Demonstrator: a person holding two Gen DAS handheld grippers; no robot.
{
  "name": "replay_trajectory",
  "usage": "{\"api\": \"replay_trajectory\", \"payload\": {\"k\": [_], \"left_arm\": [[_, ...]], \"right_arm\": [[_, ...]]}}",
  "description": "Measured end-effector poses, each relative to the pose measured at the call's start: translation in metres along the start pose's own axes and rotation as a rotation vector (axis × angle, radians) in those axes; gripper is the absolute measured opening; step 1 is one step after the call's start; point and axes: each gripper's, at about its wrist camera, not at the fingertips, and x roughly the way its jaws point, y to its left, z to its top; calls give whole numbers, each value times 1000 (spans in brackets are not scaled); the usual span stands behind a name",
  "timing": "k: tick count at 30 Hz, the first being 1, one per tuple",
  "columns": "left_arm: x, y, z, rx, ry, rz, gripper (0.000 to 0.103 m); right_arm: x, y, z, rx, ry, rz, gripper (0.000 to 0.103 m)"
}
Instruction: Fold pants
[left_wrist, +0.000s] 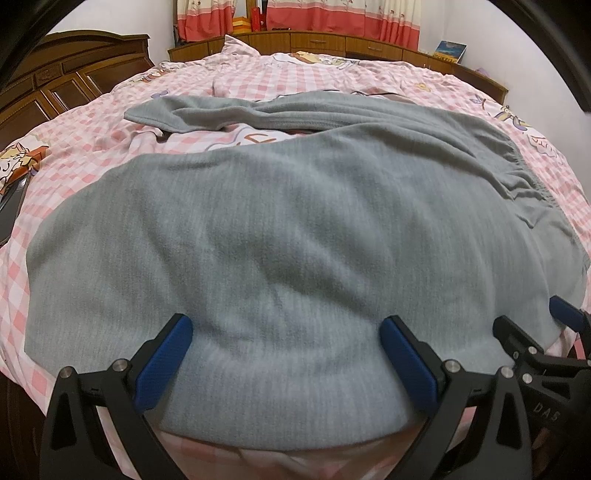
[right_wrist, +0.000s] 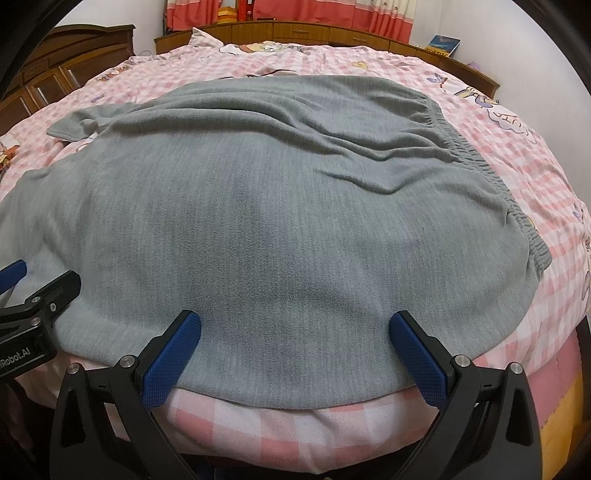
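Grey fleece pants (left_wrist: 258, 236) lie spread on the pink checked bed (left_wrist: 92, 147), one leg near me, the other leg (left_wrist: 207, 114) stretched away at the back, the elastic waistband (left_wrist: 524, 177) to the right. They also show in the right wrist view (right_wrist: 258, 221), with the waistband (right_wrist: 498, 177) at the right. My left gripper (left_wrist: 286, 332) is open, its blue pads (left_wrist: 166, 362) straddling the near edge of the near leg. My right gripper (right_wrist: 295, 328) is open too, its pads (right_wrist: 417, 358) astride the same edge further right. Neither holds cloth.
The bed's near edge (right_wrist: 295, 424) lies just under both grippers. A dark wooden wardrobe (left_wrist: 55, 74) stands left; a wooden headboard shelf (left_wrist: 332, 40) and curtains are behind. A dark flat object (left_wrist: 11, 206) lies at the bed's left edge. Each gripper shows in the other's view (left_wrist: 554, 332) (right_wrist: 29, 302).
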Motion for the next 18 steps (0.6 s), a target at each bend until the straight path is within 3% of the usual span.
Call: {"api": "replay_trajectory", "payload": {"k": [18], "left_arm": [[2, -2, 2, 3, 12, 4, 103]], "right_arm": [[0, 0, 0, 1, 1, -1, 103]]}}
